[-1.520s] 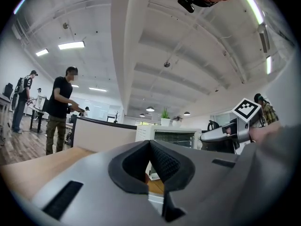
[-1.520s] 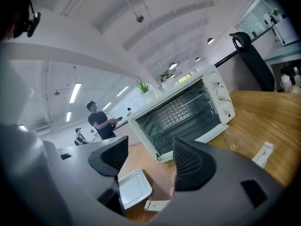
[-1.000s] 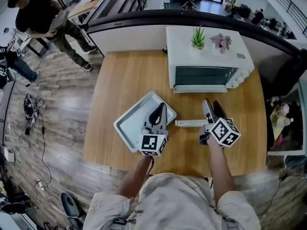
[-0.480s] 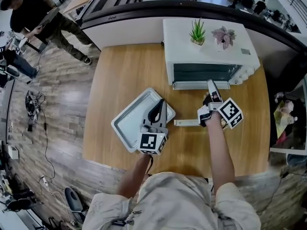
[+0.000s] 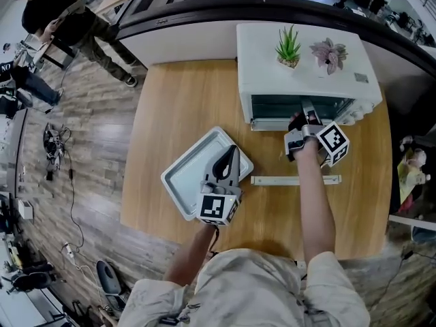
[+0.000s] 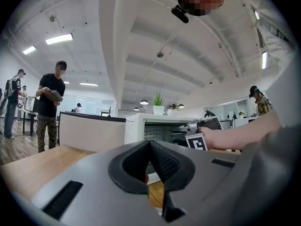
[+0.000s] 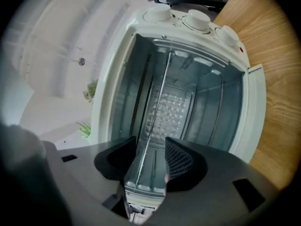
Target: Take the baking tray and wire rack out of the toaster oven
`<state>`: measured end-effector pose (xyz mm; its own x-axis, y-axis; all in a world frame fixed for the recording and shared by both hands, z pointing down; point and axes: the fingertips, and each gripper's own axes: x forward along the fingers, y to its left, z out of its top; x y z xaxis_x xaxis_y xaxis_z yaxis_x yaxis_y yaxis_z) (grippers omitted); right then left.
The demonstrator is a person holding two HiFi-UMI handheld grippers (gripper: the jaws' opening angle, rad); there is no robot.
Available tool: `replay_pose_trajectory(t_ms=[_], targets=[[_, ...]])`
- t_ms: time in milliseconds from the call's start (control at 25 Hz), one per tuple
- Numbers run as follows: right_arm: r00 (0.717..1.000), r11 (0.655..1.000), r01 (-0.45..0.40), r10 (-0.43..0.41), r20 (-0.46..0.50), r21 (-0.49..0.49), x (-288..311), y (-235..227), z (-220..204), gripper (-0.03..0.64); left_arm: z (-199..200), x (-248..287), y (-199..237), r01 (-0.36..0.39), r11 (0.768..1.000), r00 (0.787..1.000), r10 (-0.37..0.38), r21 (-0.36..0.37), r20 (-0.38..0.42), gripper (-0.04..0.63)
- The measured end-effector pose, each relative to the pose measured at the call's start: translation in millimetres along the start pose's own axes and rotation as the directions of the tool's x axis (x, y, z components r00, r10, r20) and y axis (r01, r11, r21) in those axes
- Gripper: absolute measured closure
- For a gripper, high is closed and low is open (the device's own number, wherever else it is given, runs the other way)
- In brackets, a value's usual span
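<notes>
The white toaster oven (image 5: 306, 67) stands at the table's far right, its door (image 7: 256, 112) folded down. Inside, the wire rack (image 7: 156, 102) shows edge-on as a thin line. My right gripper (image 5: 306, 109) is at the oven's mouth, rolled on its side. Its jaws (image 7: 150, 142) have just been closing and stand open on either side of the rack's front edge, with a gap to the wire. The grey baking tray (image 5: 194, 176) lies on the table at the left. My left gripper (image 5: 234, 152) hovers over its right rim, shut (image 6: 149, 145), nothing visible in it.
A long pale strip (image 5: 295, 180) lies on the wooden table (image 5: 177, 107) in front of the oven. Two potted plants (image 5: 289, 46) stand on the oven's top. A person (image 5: 48, 12) stands on the floor far left. A dark counter edge runs behind the table.
My right gripper has left the pale strip on the table, moved up to the oven's mouth and rolled onto its side. The left gripper has stayed over the tray.
</notes>
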<state>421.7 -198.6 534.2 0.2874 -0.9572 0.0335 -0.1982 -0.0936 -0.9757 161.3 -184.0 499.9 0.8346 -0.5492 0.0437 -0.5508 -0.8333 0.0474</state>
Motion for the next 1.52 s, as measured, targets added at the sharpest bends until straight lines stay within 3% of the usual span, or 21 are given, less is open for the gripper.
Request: replay_pose_trajectory(t_ms=[400, 520, 720, 880, 1120, 1520], targets=[[0.999, 0.999, 0.008, -0.010, 0.049, 0.050, 37.8, -5.2, 21.5, 0.440, -8.2, -3.2, 8.4, -0.034, 0.999, 0.999, 0.033, -0.024, -0.012, 0.581], [0.997, 0.999, 0.017, -0.020, 0.069, 0.041, 47.7, -3.2, 21.9, 0.500, -8.1, -3.4, 13.7, -0.048, 0.998, 0.999, 0.048, -0.027, -0.012, 0.581], [0.994, 0.997, 0.042, -0.048, 0.095, 0.063, 54.0, -11.1, 24.5, 0.540, -13.0, -4.5, 15.6, -0.054, 0.998, 0.998, 0.053, -0.038, -0.020, 0.581], [0.994, 0.995, 0.014, -0.025, 0.107, 0.100, 56.2, -8.2, 24.8, 0.586, -13.9, -4.5, 18.2, -0.055, 0.998, 0.998, 0.055, -0.038, -0.022, 0.581], [0.994, 0.989, -0.003, -0.013, 0.108, 0.149, 57.1, -9.6, 25.3, 0.591, -16.7, -3.4, 18.4, -0.053, 0.998, 0.998, 0.052, -0.039, -0.027, 0.581], [0.994, 0.991, -0.013, -0.001, 0.107, 0.131, 52.6, -7.1, 23.9, 0.592, -13.3, -6.8, 19.1, -0.054, 0.998, 0.998, 0.053, -0.038, -0.021, 0.581]])
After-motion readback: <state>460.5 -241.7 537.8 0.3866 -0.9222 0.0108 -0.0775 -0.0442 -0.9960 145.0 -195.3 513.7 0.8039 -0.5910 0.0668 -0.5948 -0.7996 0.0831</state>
